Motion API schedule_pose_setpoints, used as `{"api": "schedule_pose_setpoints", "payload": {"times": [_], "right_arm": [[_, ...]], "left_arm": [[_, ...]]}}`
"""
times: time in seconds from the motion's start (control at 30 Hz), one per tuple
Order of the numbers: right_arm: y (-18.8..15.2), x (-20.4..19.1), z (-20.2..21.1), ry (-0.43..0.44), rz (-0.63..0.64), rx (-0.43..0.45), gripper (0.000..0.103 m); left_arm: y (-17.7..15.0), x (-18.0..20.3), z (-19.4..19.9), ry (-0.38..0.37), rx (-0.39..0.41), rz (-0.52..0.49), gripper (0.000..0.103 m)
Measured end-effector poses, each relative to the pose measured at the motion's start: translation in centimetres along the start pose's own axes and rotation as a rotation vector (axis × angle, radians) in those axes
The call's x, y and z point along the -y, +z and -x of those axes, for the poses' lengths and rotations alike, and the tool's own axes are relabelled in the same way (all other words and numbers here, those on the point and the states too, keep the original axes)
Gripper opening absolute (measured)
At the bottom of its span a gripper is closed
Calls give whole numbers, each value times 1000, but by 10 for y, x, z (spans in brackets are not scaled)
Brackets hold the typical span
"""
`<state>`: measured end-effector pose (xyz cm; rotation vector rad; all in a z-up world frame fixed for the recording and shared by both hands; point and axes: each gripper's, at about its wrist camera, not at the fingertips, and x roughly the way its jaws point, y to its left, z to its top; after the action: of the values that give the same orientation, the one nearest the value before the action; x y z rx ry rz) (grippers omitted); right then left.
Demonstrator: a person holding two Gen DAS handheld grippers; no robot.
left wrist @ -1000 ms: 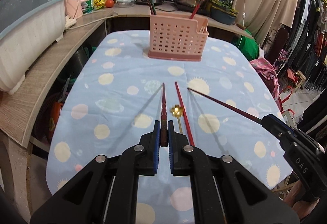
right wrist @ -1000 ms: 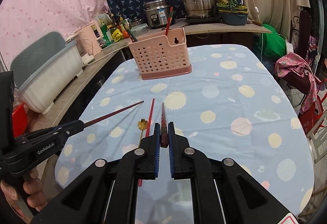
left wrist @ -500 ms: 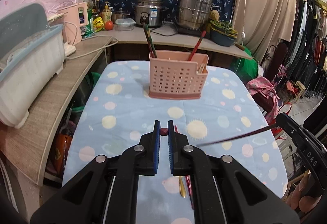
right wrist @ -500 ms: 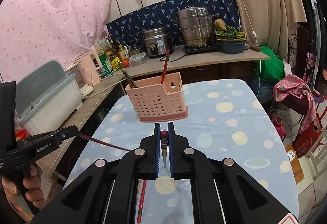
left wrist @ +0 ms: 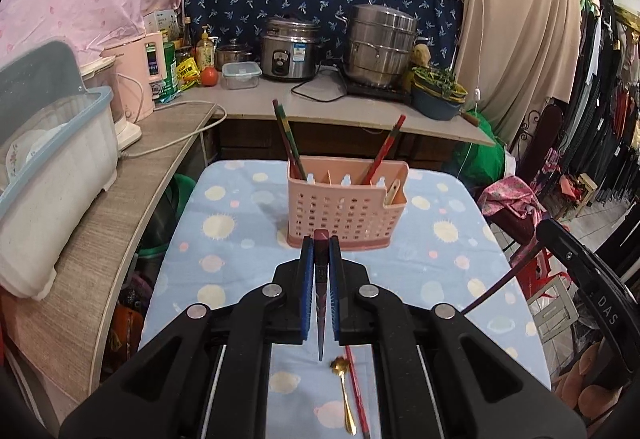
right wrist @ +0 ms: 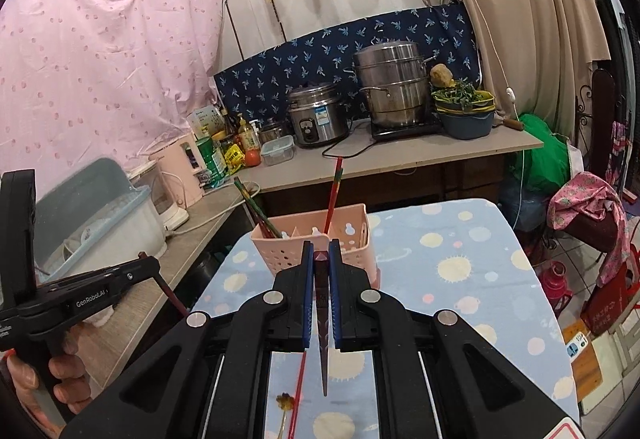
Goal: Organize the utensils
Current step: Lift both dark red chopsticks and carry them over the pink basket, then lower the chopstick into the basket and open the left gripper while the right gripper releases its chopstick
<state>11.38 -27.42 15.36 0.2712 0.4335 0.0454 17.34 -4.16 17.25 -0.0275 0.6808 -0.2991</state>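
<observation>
Tablecloth below chopstick, tip down

the pink holder has its front hidden behind the right gripper.

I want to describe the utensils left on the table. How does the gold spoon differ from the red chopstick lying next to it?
The gold spoon is metallic gold with a flower-shaped bowl; the red chopstick is a plain red stick with no bowl. The spoon looks shorter and the chopstick reaches further up the table. Both lie flat on the blue tablecloth, side by side, outside the pink basket.
</observation>
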Motion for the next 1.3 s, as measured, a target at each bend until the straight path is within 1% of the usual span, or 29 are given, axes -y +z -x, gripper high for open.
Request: {"api": "schedule_pose_setpoints", "payload": {"times": [0.2,0.4,0.57,0.67,0.77,0.9,1.07,1.3], "right_arm": [[48,0,-17,24,-16,75,7],[97,-10,-45,33,-11,140,7],[133,-18,-69,29,-3,185,7],[147,-19,-86,24,-4,189,7],[152,-18,-106,20,-9,172,7],[146,-17,-133,10,-7,133,7],[129,-14,-162,-1,0,71,7],[110,-12,-187,0,-5,11,7]], "left_arm": [[46,-4,-2,-2,67,27,7],[99,-1,-5,3,153,28,7],[132,4,-11,10,218,26,7],[147,4,-15,13,252,25,7],[157,4,-25,12,267,26,7],[161,4,-44,30,261,15,7],[154,1,-74,33,209,19,7],[145,-6,-103,38,155,32,7]]}}
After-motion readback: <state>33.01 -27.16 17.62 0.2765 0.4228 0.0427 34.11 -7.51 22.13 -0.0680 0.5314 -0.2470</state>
